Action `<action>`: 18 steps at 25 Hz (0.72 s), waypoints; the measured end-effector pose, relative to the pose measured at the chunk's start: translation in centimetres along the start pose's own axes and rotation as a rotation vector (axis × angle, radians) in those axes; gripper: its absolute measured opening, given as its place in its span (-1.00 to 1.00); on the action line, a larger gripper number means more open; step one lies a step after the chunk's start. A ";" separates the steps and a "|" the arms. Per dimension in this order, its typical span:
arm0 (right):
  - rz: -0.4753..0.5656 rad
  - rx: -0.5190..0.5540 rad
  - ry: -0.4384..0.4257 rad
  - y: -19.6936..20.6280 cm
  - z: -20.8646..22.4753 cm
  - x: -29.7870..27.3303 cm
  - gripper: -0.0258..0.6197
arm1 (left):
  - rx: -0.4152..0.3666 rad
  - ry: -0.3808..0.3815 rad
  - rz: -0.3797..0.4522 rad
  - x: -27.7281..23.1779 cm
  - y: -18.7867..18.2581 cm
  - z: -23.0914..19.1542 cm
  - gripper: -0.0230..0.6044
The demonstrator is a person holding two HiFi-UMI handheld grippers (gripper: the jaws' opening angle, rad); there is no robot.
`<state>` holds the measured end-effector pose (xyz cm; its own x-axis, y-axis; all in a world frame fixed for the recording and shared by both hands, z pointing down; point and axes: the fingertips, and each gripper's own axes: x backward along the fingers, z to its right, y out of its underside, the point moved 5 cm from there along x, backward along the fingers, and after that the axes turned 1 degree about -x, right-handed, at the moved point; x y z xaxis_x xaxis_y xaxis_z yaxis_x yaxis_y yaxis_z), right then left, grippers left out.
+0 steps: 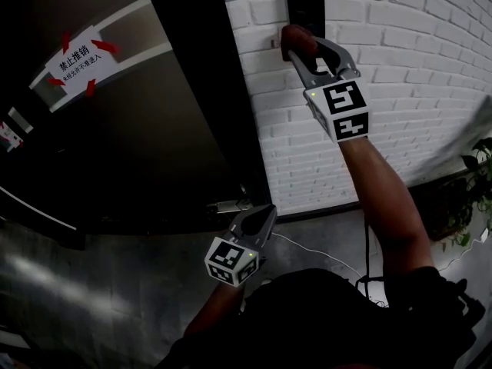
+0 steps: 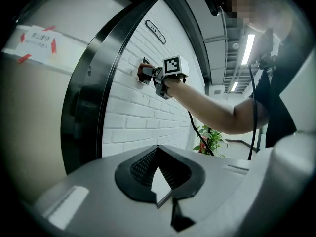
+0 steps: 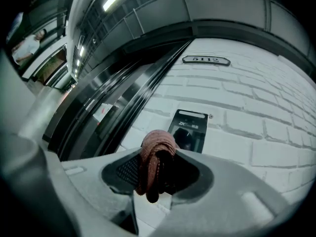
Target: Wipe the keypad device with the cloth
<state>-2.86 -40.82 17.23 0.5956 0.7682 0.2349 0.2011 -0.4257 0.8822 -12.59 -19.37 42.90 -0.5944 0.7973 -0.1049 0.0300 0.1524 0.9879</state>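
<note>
A black keypad device is fixed to the white brick wall. My right gripper is raised to it and shut on a bunched red-brown cloth, which sits at the device's lower edge. From the left gripper view the cloth presses against the wall unit. My left gripper hangs low near the door, shut with nothing in it.
A dark door with a taped white notice stands left of the wall; its handle is near my left gripper. A potted plant stands at the right. A number plate is above the device.
</note>
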 end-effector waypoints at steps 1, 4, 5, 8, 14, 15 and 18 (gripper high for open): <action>-0.001 0.003 0.006 0.1 0.3 0.1 -0.49 | -0.001 0.000 -0.001 0.0 0.0 0.0 -0.87; -0.007 0.010 0.025 0.5 1.1 0.5 -0.49 | 0.005 0.006 -0.004 -0.1 0.0 0.2 -0.88; -0.010 0.011 0.031 0.6 1.4 0.7 -0.49 | 0.006 0.007 -0.006 -0.1 0.0 0.2 -0.87; -0.020 0.017 0.047 1.0 2.2 1.1 -0.49 | 0.003 0.012 -0.004 -0.3 -0.2 0.3 -0.87; -0.035 0.030 0.077 1.5 3.5 1.8 -0.49 | -0.001 0.022 -0.001 -0.4 -0.3 0.7 -0.87; -0.037 0.031 0.082 1.6 3.7 1.9 -0.49 | -0.002 0.023 -0.002 -0.4 -0.3 0.7 -0.87; -0.047 0.033 0.096 2.0 4.4 2.2 -0.49 | -0.004 0.023 -0.005 -0.5 -0.3 0.8 -0.87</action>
<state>2.27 -42.08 17.68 0.5083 0.8291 0.2327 0.2537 -0.4024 0.8796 -11.70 -19.34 42.52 -0.6130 0.7829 -0.1067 0.0243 0.1537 0.9878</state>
